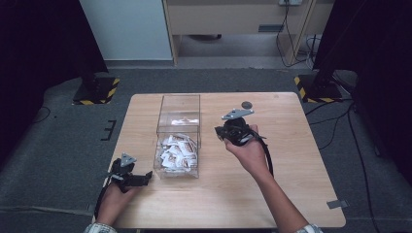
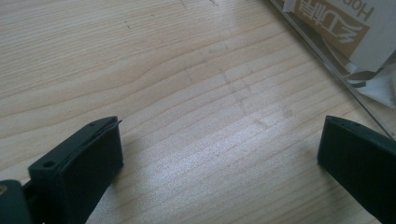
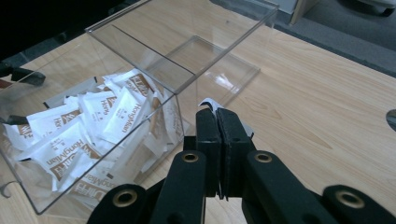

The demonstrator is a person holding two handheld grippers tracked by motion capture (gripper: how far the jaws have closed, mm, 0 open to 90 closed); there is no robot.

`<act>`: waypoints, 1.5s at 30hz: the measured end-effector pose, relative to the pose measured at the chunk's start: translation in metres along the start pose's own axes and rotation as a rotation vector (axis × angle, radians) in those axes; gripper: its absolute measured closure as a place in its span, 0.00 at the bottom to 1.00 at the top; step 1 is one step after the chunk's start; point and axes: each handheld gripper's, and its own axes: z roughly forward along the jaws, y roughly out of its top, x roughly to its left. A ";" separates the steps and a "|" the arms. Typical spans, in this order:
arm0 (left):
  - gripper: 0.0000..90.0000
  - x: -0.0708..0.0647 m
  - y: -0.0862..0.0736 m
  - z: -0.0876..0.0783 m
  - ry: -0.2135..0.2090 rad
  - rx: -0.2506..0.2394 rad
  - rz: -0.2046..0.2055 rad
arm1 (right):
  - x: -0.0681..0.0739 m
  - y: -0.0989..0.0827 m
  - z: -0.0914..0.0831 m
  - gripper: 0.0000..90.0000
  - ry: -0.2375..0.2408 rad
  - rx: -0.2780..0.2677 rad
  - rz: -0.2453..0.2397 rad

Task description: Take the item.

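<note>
A clear plastic box (image 1: 160, 131) stands on the wooden table (image 1: 291, 194), split into two compartments. Its near compartment holds several white sachets (image 1: 177, 153) with brown print; the far compartment (image 1: 180, 108) looks empty. My right gripper (image 1: 219, 133) hovers just right of the box, jaws shut. In the right gripper view a thin white sachet corner (image 3: 206, 103) pokes out between the tips of the right gripper (image 3: 217, 112). My left gripper (image 1: 145, 177) rests low by the box's near left corner. The left gripper (image 2: 219, 140) stands wide open over bare wood, with the box wall (image 2: 327, 60) at the upper right.
A small dark round mark (image 1: 247, 104) lies on the table behind the right gripper. Stand bases with yellow-black tape (image 1: 94, 91) sit on the grey floor beyond the table, and a wooden cabinet (image 1: 233, 19) lies farther back.
</note>
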 end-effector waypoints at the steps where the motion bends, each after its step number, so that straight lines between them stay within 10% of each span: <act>1: 0.00 0.000 0.000 0.000 0.000 0.000 0.000 | -0.002 -0.001 -0.001 0.98 -0.004 0.000 0.007; 45: 0.00 0.000 0.000 0.000 0.000 0.000 0.000 | -0.074 -0.053 -0.009 0.98 -0.139 0.040 0.126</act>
